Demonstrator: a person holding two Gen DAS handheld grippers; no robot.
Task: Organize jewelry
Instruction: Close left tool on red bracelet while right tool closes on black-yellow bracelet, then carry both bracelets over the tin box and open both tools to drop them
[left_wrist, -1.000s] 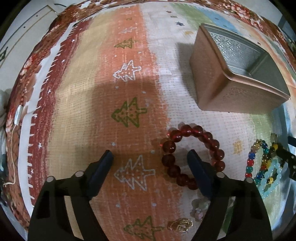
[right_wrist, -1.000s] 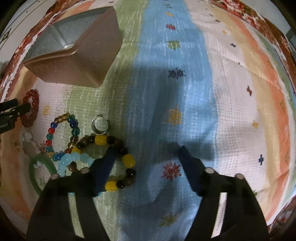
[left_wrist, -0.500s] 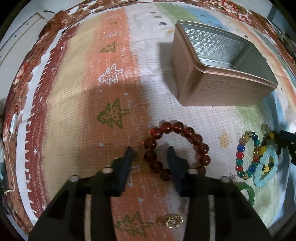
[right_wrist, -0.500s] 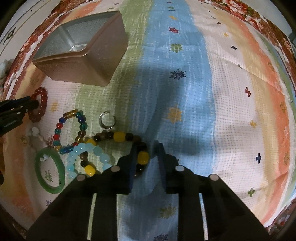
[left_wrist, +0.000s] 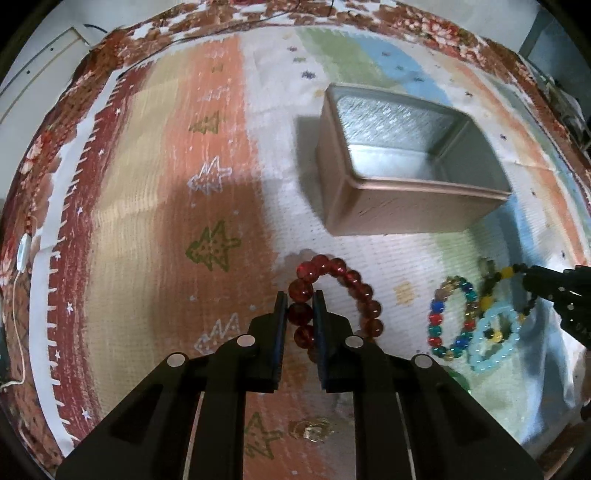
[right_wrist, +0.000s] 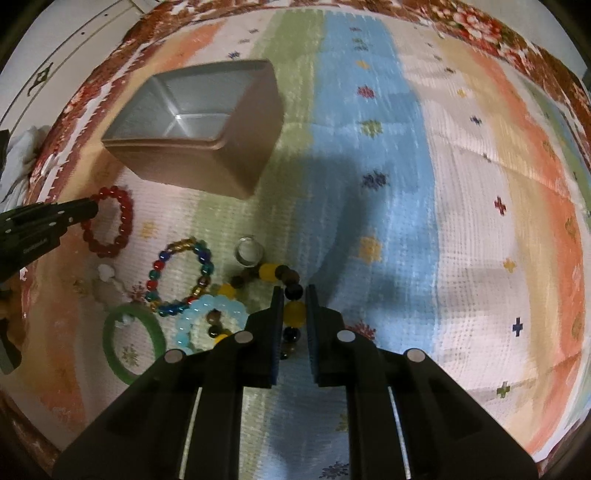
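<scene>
My left gripper (left_wrist: 300, 301) is shut on the left side of a dark red bead bracelet (left_wrist: 354, 284), which lies on the patterned cloth just in front of an open brown box (left_wrist: 406, 206). My right gripper (right_wrist: 294, 297) is shut on a brown-and-yellow bead bracelet (right_wrist: 267, 273). That bracelet overlaps a pale blue bead bracelet (right_wrist: 199, 314). The red bracelet (right_wrist: 122, 221) and the box (right_wrist: 236, 147) also show in the right wrist view, with the left gripper's fingers (right_wrist: 74, 212) at the bracelet.
A multicoloured bead bracelet (right_wrist: 166, 254), a green bangle (right_wrist: 147, 325), a silver ring (right_wrist: 249, 253) and a small white piece (right_wrist: 105, 271) lie between the grippers. A gold trinket (left_wrist: 312, 430) lies near the left gripper. The cloth's edges ring both views.
Both grippers have closed from wide open. The left one now pinches the red bracelet's beads, the right one the brown-and-yellow bracelet. Both views have drawn back, showing more of the box's inside.
</scene>
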